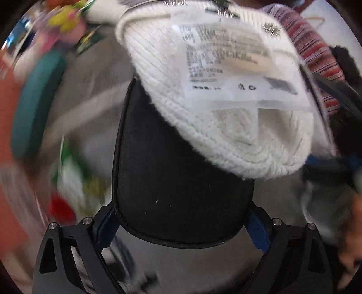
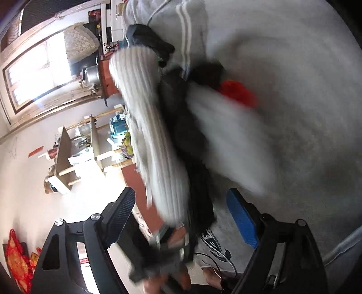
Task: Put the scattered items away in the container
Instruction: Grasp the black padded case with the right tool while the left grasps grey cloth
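Note:
In the left wrist view my left gripper (image 1: 182, 224) is shut on a black oval case (image 1: 178, 171), held between the two fingers. A white knitted hat (image 1: 226, 113) with a printed paper tag (image 1: 237, 67) lies over the far end of the case. In the right wrist view my right gripper (image 2: 183, 210) is open and empty, with a black pad (image 2: 122, 212) and a blue pad (image 2: 242, 221) wide apart. Ahead of it, blurred, are the white knit (image 2: 149, 126) and the dark case (image 2: 185, 135), held by the other gripper. The container is not clearly visible.
A striped knit item (image 1: 316, 56), a teal object (image 1: 38, 99) and colourful blurred items (image 1: 67, 18) surround the hat. In the right wrist view a grey cloth surface (image 2: 294, 113), a red item (image 2: 237, 92), shelves (image 2: 74, 149) and a window (image 2: 38, 67) show.

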A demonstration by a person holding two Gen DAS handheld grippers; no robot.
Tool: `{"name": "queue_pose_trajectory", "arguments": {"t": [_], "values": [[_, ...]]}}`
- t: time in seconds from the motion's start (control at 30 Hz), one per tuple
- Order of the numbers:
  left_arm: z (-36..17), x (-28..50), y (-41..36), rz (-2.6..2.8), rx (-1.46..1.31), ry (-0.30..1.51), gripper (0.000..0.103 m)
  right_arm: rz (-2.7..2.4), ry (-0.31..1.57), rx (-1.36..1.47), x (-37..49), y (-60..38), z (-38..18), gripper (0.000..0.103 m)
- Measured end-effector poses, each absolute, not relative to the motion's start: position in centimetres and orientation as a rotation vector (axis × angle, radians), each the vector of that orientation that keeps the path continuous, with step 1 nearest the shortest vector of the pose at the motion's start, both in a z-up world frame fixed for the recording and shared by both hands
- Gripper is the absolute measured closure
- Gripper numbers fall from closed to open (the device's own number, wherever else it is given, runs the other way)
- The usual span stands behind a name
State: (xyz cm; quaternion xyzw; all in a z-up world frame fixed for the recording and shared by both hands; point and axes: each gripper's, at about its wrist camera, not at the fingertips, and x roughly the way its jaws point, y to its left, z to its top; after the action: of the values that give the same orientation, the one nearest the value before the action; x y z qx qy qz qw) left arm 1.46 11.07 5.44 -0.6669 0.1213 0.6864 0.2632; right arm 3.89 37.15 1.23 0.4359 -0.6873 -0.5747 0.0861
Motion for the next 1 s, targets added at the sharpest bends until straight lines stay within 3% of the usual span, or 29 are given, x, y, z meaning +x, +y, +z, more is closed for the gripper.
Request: {"name": "queue_pose_trajectory", "arguments": {"t": [0.07, 0.17, 0.27, 0.37, 0.43, 0.5, 0.77, 1.0], "values": [[6.8, 3.6, 9.0, 1.85, -1.815, 0.194, 0.009, -1.691, -1.988, 1.375, 3.6, 36.3, 1.0, 0.015], [7.8, 5.0, 6.8, 1.809, -1.856, -0.033, 0.01, -1.644, -1.849, 1.52, 3.2, 33.5, 0.7, 0.001], [8.1, 5.9, 5.6, 1.746, -1.865, -0.204, 0.01, -1.565, -1.725, 1.514, 2.7, 30.4, 1.5, 0.001], [9.3, 7.5, 5.7, 1.7, -1.803, -0.264, 0.014, -1.634, -1.582, 1.575, 1.7, 28.6, 1.9, 0.001], [10.8, 9.0, 6.6, 1.72, -1.745, -0.199, 0.032, -1.664, -1.58, 1.528, 1.6, 28.6, 2.2, 0.048], [12.1, 10.1, 7.0, 1.713, -1.687, -0.188, 0.037, -1.744, -1.557, 1.495, 1.9, 29.3, 3.1, 0.056], [15.7, 11.0, 5.1, 1.691, -1.535, -0.253, 0.037, -1.801, -1.691, 1.222, 6.2, 32.0, 6.9, 0.059], [19.5, 7.1, 3.4, 1.587, -1.418, -0.34, 0.033, -2.061, -1.484, 1.035, 10.8, 32.5, 15.5, 0.062]]}}
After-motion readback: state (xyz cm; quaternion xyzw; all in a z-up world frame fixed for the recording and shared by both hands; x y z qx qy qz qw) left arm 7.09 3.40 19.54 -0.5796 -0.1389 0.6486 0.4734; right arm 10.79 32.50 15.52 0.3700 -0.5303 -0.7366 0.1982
